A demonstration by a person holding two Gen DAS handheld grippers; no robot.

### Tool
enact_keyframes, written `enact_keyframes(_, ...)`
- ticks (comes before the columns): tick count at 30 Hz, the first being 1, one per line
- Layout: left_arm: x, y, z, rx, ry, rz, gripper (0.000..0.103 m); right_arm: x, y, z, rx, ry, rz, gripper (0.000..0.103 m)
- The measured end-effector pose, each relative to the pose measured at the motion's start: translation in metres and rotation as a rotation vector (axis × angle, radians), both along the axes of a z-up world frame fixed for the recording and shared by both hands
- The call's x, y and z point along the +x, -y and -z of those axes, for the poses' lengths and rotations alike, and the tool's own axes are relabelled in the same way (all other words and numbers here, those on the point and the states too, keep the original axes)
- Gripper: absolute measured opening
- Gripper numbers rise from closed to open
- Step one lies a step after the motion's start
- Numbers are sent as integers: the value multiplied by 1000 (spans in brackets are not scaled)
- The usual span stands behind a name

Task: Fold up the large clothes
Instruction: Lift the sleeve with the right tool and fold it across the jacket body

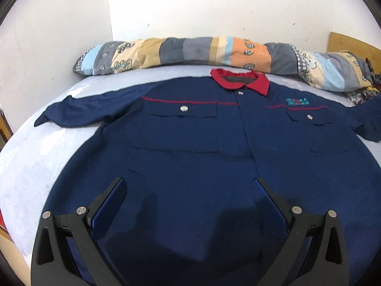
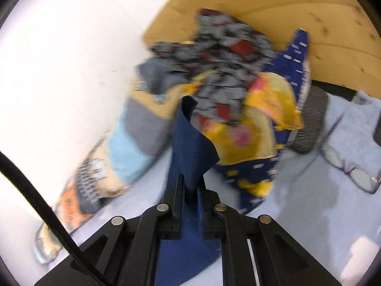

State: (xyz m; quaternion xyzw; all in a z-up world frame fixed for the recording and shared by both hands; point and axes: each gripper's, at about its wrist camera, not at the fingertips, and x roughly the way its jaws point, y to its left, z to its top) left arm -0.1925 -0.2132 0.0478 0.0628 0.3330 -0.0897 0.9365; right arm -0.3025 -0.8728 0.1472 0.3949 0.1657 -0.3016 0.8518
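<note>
1. Nearest on the left side, the left gripper [image 1: 189, 186] hangs over the lower front of the shirt [image 1: 190, 143] with its fingers spread wide apart and nothing between them; whether the fingertips touch the cloth I cannot tell

2. On the right side, the right gripper [image 2: 190, 183] is clenched on a fold of the same dark blue cloth [image 2: 190, 140], which stands up between its fingers and flops over just beyond them; this view is blurred

3. The shirt lies flat and face up on the pale blue bed sheet [image 1: 35, 157], buttoned down the middle, with two chest pockets, each closed by a silver button, and thin red piping above them

4. Its left sleeve [image 1: 78, 112] is stretched out sideways on the sheet, and the red collar [image 1: 240, 81] lies at the far end, towards the wall

5. Just past the collar a rolled patchwork quilt [image 1: 190, 52] runs along the white wall [image 1: 190, 7]

6. Beyond the right gripper a heap of patterned clothes [image 2: 238, 83], yellow, navy and grey with red, sits against a wooden headboard [image 2: 273, 7]

7. To the right of that heap a pair of glasses [image 2: 352, 166] lies on the sheet, near a dark ribbed thing I cannot make out
</note>
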Motion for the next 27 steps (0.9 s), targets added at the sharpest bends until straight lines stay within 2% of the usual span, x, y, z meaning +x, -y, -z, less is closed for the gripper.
enact_keyframes(5,-12,-1,-14,-13,54,12,103,37,-61,-69,-28,72,-132,9)
enact_keyframes(9,-21,-2,-24,-7,103,20,103,66,-128,-131,-74,124,-231,9)
enact_keyframes(12,-23,-4,-28,-7,117,15,103,92,-188,-180,-126,163,-311,9)
enact_keyframes(18,-24,-23,-38,-67,127,-25,103,142,-314,-247,-210,219,-503,9)
enact_keyframes(21,-24,-35,-43,-96,125,-52,103,163,-373,-253,-230,222,-600,9)
enact_keyframes(23,-25,-43,-46,-109,129,-72,103,178,-416,-246,-229,213,-684,9)
enact_keyframes(27,-27,-63,-54,-138,150,-152,103,208,-495,-200,-206,149,-819,9)
